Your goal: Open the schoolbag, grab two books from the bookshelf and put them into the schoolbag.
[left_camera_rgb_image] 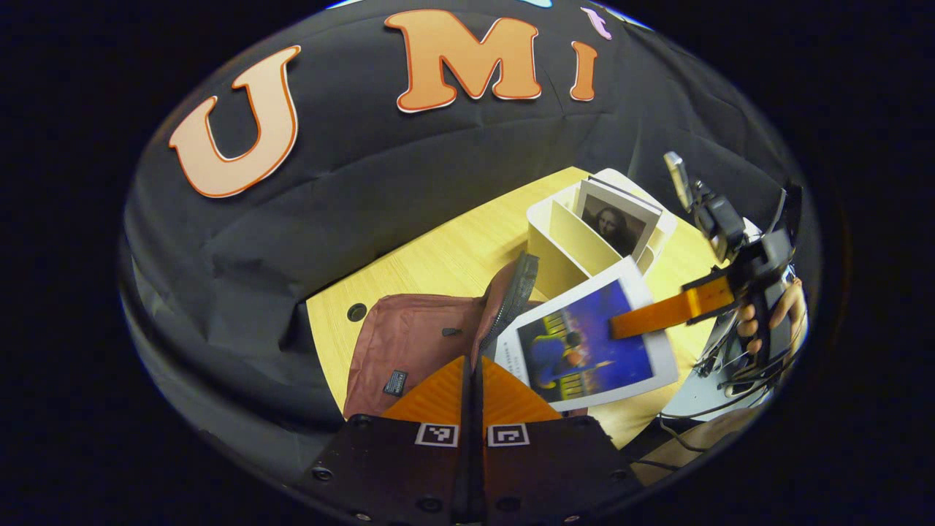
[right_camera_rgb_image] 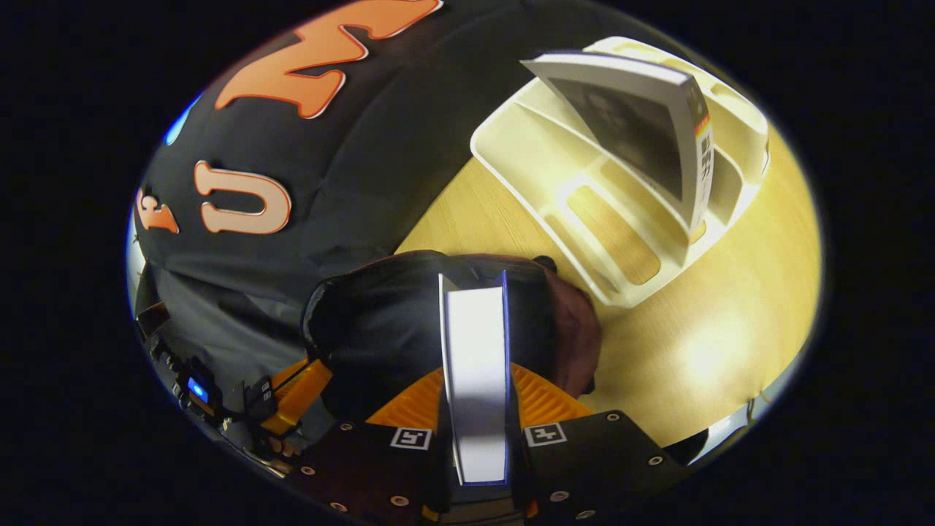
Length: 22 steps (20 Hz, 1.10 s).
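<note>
Wooden table (left_camera_rgb_image: 453, 256): right tool (right_camera_rgb_image: 475, 394) grips blue book (left_camera_rgb_image: 584, 343) above schoolbag (left_camera_rgb_image: 409, 343); left tool (left_camera_rgb_image: 471, 394) clenched.

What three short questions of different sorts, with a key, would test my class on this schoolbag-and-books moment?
1. True or false: the right gripper holds the blue-covered book over the pink schoolbag.
2. Multiple choice: where does the book with the portrait cover stand? A. in the white bookshelf B. flat on the wooden table C. inside the schoolbag
3. Fill in: the left gripper has its jaws ____ on the edge of the schoolbag's opening.

Key: 1 true; 2 A; 3 closed.
</note>
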Motion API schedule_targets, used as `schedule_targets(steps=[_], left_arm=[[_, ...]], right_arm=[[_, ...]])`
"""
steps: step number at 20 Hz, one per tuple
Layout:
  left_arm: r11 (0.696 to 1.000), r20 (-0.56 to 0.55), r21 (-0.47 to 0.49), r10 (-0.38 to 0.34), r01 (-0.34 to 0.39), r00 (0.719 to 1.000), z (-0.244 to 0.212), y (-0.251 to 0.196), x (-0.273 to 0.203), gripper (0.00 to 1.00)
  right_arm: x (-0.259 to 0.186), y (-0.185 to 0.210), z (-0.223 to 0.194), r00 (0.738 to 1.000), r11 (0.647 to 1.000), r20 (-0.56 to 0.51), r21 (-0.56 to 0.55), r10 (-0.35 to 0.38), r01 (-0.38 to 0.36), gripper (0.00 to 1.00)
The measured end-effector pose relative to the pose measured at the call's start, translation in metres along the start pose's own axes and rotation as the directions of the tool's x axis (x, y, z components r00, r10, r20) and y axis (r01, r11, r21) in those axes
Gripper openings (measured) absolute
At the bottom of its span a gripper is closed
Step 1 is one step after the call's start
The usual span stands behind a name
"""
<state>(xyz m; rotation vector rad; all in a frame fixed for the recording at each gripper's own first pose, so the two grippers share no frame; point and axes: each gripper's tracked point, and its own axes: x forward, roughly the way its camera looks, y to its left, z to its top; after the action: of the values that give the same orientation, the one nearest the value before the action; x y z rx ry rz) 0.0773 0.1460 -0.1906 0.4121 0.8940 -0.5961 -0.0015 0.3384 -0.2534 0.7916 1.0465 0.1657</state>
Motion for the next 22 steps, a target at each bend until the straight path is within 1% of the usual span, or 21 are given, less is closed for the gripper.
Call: schedule_targets(steps=[2, 4, 5, 6, 7, 9, 10, 11, 12, 14, 15, 16, 17, 18, 19, 21, 22], left_arm=[[1.0, -0.004, 0.001, 0.0, 0.0, 1.0, 0.0, -0.004, -0.001, 0.01], [1.0, -0.007, 0.015, 0.002, -0.002, 1.0, 0.001, -0.008, -0.002, 0.01], [1.0, -0.01, 0.015, -0.006, 0.007, 1.0, 0.001, -0.012, -0.002, 0.01], [1.0, -0.006, 0.017, -0.011, 0.011, 1.0, 0.001, -0.015, -0.004, 0.01], [1.0, -0.005, 0.024, -0.011, 0.011, 1.0, 0.003, -0.018, -0.004, 0.01], [0.999, 0.004, 0.038, -0.013, 0.013, 1.0, 0.008, -0.021, -0.006, 0.01], [0.999, 0.008, 0.041, -0.016, 0.016, 1.0, 0.009, -0.022, -0.006, 0.01], [0.999, 0.013, 0.027, -0.029, 0.029, 0.999, 0.01, -0.026, -0.003, 0.01], [0.999, 0.017, 0.024, -0.041, 0.04, 0.999, 0.013, -0.03, -0.005, 0.01], [0.998, 0.028, 0.066, -0.02, 0.018, 0.999, 0.016, -0.027, -0.007, 0.01], [0.998, 0.023, 0.067, -0.021, 0.019, 1.0, 0.015, -0.027, -0.009, 0.01], [0.998, 0.018, 0.062, -0.02, 0.019, 1.0, 0.012, -0.027, -0.008, 0.0], [0.998, 0.016, 0.054, -0.017, 0.016, 1.0, 0.011, -0.025, -0.008, 0.01], [0.999, 0.011, 0.045, -0.015, 0.015, 1.0, 0.007, -0.022, -0.009, 0.01], [0.999, 0.008, 0.035, -0.02, 0.02, 1.0, 0.003, -0.022, -0.01, 0.01], [0.999, 0.009, 0.032, -0.021, 0.021, 1.0, 0.0, -0.021, -0.011, 0.01], [0.999, 0.011, 0.034, -0.01, 0.009, 1.0, -0.001, -0.017, -0.012, 0.01]], right_arm=[[0.024, 0.005, -0.009, 1.0, 1.0, 0.004, 0.003, 0.003, -0.003, 0.32], [0.046, 0.012, -0.012, 1.0, 1.0, 0.027, -0.019, 0.0, 0.001, 0.32], [0.055, 0.017, -0.01, 0.999, 1.0, 0.05, -0.03, 0.003, -0.001, 0.43], [0.064, 0.019, -0.011, 0.998, 1.0, 0.067, -0.029, -0.002, 0.004, 0.43], [0.069, 0.022, -0.011, 0.997, 1.0, 0.08, -0.028, 0.003, 0.0, 0.32], [0.08, 0.031, -0.008, 0.992, 0.999, 0.124, -0.039, 0.017, -0.013, 0.32], [0.082, 0.036, -0.008, 0.989, 0.999, 0.144, -0.04, 0.025, -0.019, 0.21], [0.088, 0.04, -0.007, 0.986, 0.999, 0.163, -0.04, 0.031, -0.024, 0.21], [0.093, 0.045, -0.009, 0.984, 0.999, 0.173, -0.038, 0.038, -0.032, 0.31], [0.102, 0.049, -0.014, 0.986, 0.998, 0.16, -0.04, 0.046, -0.04, 0.31], [0.104, 0.043, -0.016, 0.987, 0.999, 0.16, -0.037, 0.016, -0.011, 0.32], [0.107, 0.036, -0.016, 0.986, 0.998, 0.163, -0.041, -0.032, 0.039, 0.34], [0.112, 0.021, -0.017, 0.98, 0.991, 0.166, -0.062, -0.107, 0.119, 0.37], [0.11, 0.009, -0.02, 0.974, 0.981, 0.161, -0.086, -0.158, 0.173, 0.47], [0.11, 0.002, -0.025, 0.974, 0.977, 0.142, -0.095, -0.178, 0.193, 0.73], [0.11, -0.006, -0.034, 0.971, 0.97, 0.106, -0.094, -0.214, 0.224, 0.77], [0.106, -0.008, -0.036, 0.971, 0.968, 0.093, -0.096, -0.222, 0.231, 0.97]])
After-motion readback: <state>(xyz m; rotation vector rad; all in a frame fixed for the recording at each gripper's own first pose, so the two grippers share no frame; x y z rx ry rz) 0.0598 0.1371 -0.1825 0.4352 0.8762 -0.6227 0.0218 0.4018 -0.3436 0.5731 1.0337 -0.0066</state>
